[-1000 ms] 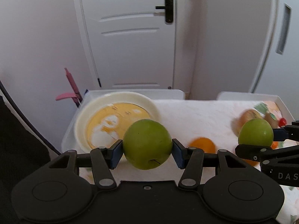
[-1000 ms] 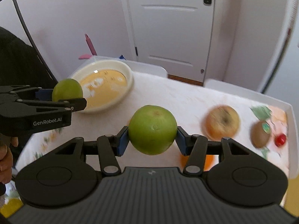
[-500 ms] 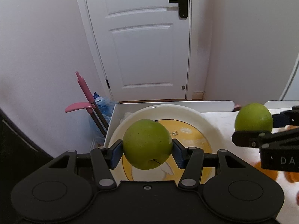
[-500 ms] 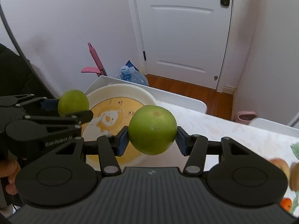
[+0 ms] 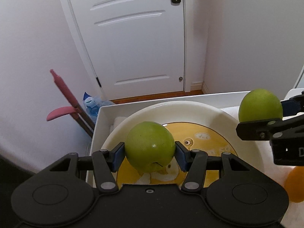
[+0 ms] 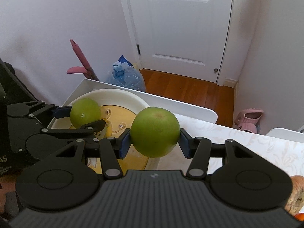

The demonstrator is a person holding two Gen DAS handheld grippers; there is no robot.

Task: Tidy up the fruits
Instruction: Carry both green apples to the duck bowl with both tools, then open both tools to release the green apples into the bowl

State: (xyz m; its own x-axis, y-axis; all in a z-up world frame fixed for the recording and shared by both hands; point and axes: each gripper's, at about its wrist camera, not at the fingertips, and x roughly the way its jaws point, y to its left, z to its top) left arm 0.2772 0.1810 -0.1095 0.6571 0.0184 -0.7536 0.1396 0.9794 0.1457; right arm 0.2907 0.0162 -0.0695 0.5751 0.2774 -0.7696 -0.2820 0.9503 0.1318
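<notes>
My left gripper (image 5: pixel 150 154) is shut on a green apple (image 5: pixel 150 149), held just above the cream plate with a yellow cartoon centre (image 5: pixel 247 125). My right gripper (image 6: pixel 155 139) is shut on a second green fruit (image 6: pixel 155 132), hanging over the plate's right rim (image 6: pixel 133 96). In the left wrist view the right gripper (image 5: pixel 266 123) comes in from the right edge with its green fruit (image 5: pixel 260 105). In the right wrist view the left gripper (image 6: pixel 85 116) with its apple (image 6: pixel 85 113) hovers over the plate.
The plate sits at the left end of a white raised-rim tray (image 5: pixel 102 114) on a pale patterned cloth (image 6: pixel 247 138). An orange (image 5: pixel 295 185) and a brownish fruit (image 6: pixel 296 195) lie to the right. Behind are a white door (image 5: pixel 136 38), pink handle (image 5: pixel 64 93), water bottle (image 6: pixel 125 77) and slippers (image 6: pixel 248 118).
Both grippers have carried their green fruits leftward and lower, from mid-table to over the plate. The plate now looks larger and nearer. The grips have not changed.
</notes>
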